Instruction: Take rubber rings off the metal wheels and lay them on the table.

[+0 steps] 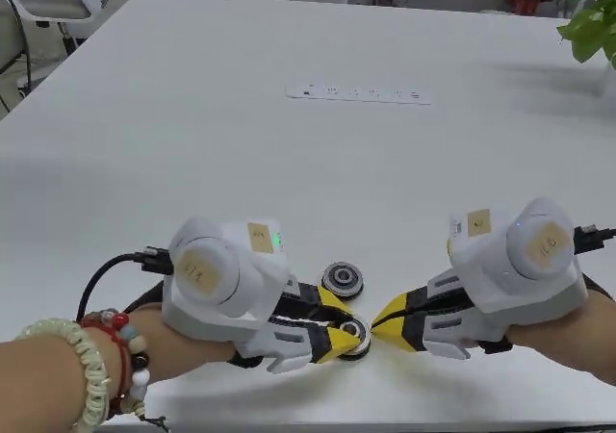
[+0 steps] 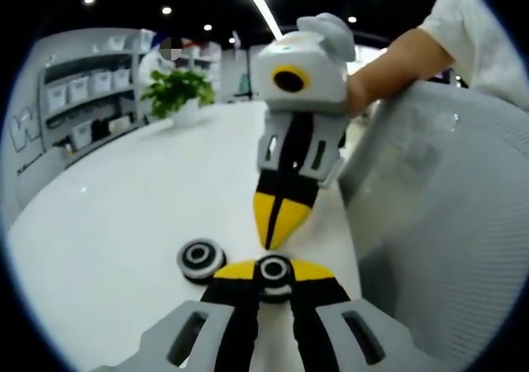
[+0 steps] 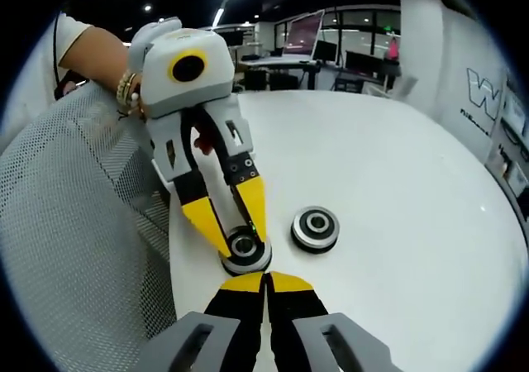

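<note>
**Pinching a Wheel at the Table's Edge, With Little Margin for a Slip**

Two hand-held grippers meet nose to nose at 6 o'clock in the head view, close to the near rim of the white table (image 1: 289, 164). The left gripper (image 1: 339, 329) has its jaws clamped on a metal wheel (image 2: 274, 270). The right gripper (image 1: 377, 323), jaws pressed together, points its yellow tip at that wheel from 3 o'clock, almost touching it. A second wheel (image 1: 342, 279) lies flat just beyond, at 12 o'clock from the held one, its black rubber ring (image 3: 295, 230) on. Whether the held wheel's ring has begun to lift is too small to tell.

The likely hazard is the grip. A small round part held by its sides could twist or pop free if the closed tip pries hard, and it could roll off the near edge. A stretched ring might also snap away or knock the loose wheel.

The tabletop is smooth, matte and bare apart from a power strip (image 1: 358, 93) at 12 o'clock and a plant (image 1: 587, 14) at 2 o'clock. Behind are a mesh chair (image 3: 74, 248), shelves (image 2: 91, 91) and ceiling lights.
</note>
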A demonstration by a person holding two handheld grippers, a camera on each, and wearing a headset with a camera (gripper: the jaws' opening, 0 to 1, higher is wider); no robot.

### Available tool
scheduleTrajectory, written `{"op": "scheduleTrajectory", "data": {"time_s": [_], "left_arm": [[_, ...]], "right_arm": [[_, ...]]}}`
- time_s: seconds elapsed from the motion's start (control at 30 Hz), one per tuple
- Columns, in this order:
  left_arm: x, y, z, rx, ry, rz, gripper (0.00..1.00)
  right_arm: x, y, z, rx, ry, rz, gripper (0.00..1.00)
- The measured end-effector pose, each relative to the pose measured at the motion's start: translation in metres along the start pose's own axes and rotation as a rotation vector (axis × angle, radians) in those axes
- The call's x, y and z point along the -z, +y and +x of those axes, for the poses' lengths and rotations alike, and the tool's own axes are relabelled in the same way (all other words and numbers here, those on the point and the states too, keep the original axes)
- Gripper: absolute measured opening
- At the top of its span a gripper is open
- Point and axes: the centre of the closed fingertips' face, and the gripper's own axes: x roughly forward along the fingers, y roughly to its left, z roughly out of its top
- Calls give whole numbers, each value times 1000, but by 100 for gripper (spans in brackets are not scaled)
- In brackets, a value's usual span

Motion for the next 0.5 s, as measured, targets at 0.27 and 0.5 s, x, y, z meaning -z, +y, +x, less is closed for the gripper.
{"op": "scheduleTrajectory", "data": {"time_s": [0.27, 0.5], "left_arm": [[1, -2, -2, 12, 6, -13, 22], [2, 0, -1, 5, 7, 6, 14]], "right_arm": [[6, 1, -1, -15, 10, 29, 0], [3, 7, -1, -36, -1, 27, 0]]}}
